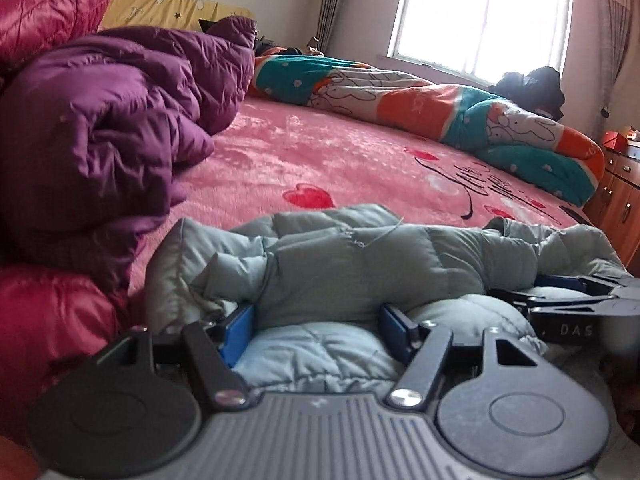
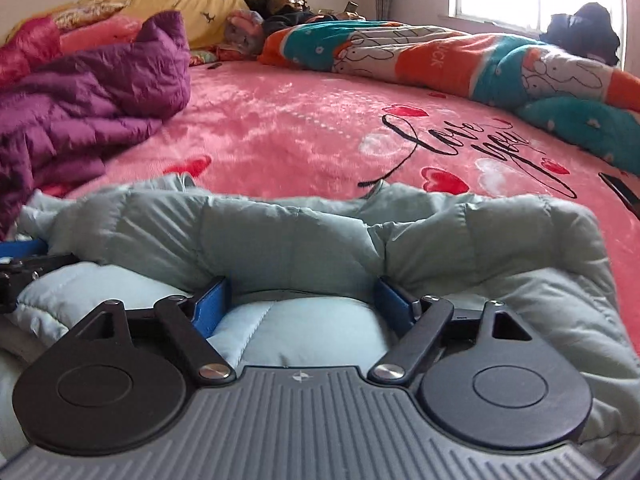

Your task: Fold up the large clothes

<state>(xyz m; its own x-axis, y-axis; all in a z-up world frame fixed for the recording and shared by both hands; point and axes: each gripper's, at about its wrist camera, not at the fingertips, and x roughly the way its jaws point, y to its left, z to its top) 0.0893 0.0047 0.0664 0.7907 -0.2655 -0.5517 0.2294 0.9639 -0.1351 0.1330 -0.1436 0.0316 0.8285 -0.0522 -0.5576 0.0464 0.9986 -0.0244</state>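
Grey-green padded jacket (image 2: 304,232) bunched at near edge of pink bedspread (image 2: 288,128). Left gripper (image 1: 316,320) and right gripper (image 2: 304,300) spread apart, nothing clamped, padding bulging between jaws. Risk judged: slick puffy fold springs open once released.

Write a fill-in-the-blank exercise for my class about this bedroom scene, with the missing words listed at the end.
1. The padded jacket lying between the pads of both tools is pale ____.
2. The crumpled jacket to the left of it is ____.
3. The pink blanket on the bed is printed with red ____.
4. The jaws of the right tool stand ____.

Missing words: grey; purple; hearts; open
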